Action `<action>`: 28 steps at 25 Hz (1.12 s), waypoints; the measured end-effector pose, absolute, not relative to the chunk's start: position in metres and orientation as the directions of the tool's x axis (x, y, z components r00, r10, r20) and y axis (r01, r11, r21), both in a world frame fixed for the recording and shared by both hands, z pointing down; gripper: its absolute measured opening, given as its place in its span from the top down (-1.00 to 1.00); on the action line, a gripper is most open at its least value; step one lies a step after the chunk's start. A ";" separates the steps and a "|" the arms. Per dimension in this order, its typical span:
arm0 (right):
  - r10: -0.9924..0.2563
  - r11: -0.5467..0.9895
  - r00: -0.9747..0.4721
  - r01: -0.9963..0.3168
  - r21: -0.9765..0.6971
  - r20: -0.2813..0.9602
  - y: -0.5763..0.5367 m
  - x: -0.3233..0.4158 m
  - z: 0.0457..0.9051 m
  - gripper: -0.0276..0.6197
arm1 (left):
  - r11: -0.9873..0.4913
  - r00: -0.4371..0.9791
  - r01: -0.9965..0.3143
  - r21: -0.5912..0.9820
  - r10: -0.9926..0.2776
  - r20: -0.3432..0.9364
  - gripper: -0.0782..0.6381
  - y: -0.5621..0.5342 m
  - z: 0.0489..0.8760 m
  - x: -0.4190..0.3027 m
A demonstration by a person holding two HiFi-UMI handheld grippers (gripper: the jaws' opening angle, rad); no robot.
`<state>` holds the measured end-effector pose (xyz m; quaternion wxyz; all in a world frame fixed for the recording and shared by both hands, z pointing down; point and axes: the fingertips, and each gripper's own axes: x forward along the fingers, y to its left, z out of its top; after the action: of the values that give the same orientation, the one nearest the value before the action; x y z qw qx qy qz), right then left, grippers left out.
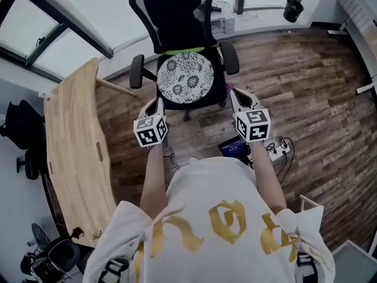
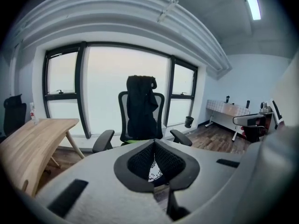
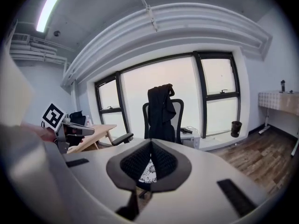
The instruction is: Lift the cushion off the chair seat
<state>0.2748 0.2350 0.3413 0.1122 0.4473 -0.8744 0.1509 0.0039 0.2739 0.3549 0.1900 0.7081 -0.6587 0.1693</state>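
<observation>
Entry: the round white cushion (image 1: 185, 78) with black floral print lies flat on the seat of the black office chair (image 1: 136, 69), centred and covering most of the seat. A dark jacket (image 1: 171, 7) hangs over the backrest.

Left gripper (image 1: 156, 106): jaws together, nothing between them. Right gripper (image 1: 235, 98): the same, pads closed on air. I hold both in front of the chair, one to each side of the seat's front edge, near the cushion but clear of it.

Progress: as I judge it, nothing done. No contact, no lift. Remaining: open the jaws, close in, pinch the cushion's rim, raise it clear of the seat.
</observation>
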 end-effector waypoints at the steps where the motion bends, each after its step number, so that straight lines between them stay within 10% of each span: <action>1: -0.747 0.554 -0.577 -0.815 -0.171 0.329 0.234 0.276 0.341 0.88 | -0.051 0.068 -0.998 0.047 -0.866 0.496 0.76 0.274 0.356 0.004; 28: -0.642 0.561 -0.595 -0.795 -0.232 0.485 0.115 0.214 0.423 0.88 | 0.060 -0.003 -0.994 0.089 -0.845 0.535 0.76 0.179 0.400 -0.077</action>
<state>0.2138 0.1149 0.4227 0.1755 0.4147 -0.8659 0.2180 -0.0767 0.1794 0.3997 0.2329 0.6666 -0.6897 0.1604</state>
